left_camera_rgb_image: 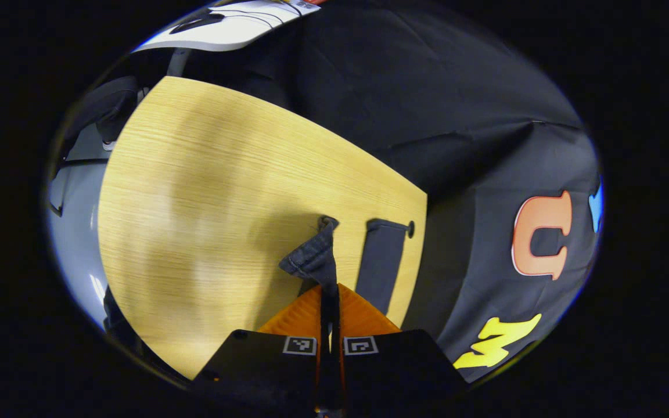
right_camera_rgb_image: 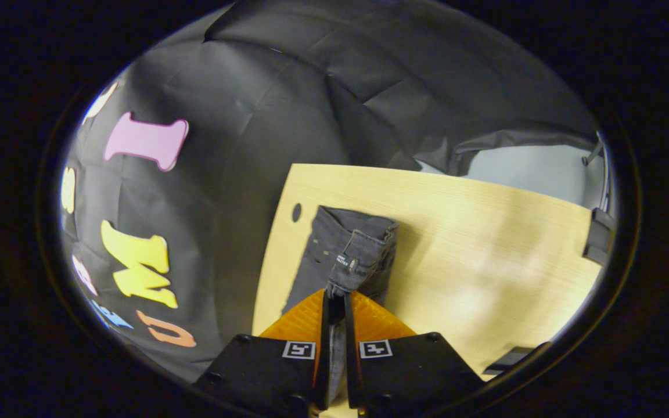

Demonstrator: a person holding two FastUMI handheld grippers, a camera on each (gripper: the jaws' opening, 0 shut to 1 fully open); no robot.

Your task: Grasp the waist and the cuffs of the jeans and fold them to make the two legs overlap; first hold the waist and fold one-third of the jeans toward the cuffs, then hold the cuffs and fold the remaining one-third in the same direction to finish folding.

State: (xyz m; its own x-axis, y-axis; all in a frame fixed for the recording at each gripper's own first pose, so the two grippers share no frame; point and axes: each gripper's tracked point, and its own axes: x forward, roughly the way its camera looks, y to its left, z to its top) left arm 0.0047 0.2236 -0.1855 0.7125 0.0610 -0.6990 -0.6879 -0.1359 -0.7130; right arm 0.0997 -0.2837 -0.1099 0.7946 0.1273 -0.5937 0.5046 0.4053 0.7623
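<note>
Clamped tight on a bunched strip of dark denim, the left claw (left_camera_rgb_image: 329, 302) fills the bottom of the left gripper view, its orange fingers (left_camera_rgb_image: 297, 316) pressed together with the cloth rising out between them. Beyond it spreads the pale wooden table (left_camera_rgb_image: 207, 191), backed by the black booth wall (left_camera_rgb_image: 427, 98). The jeans (left_camera_rgb_image: 381, 261) lie along the table's far edge, beside a small dark hole (left_camera_rgb_image: 410, 228) in the top.

In the right gripper view the right claw (right_camera_rgb_image: 337, 305) is likewise closed on the jeans' waist (right_camera_rgb_image: 351, 255), which lifts off the table toward it; a small label (right_camera_rgb_image: 342, 261) sits on the waistband.
</note>
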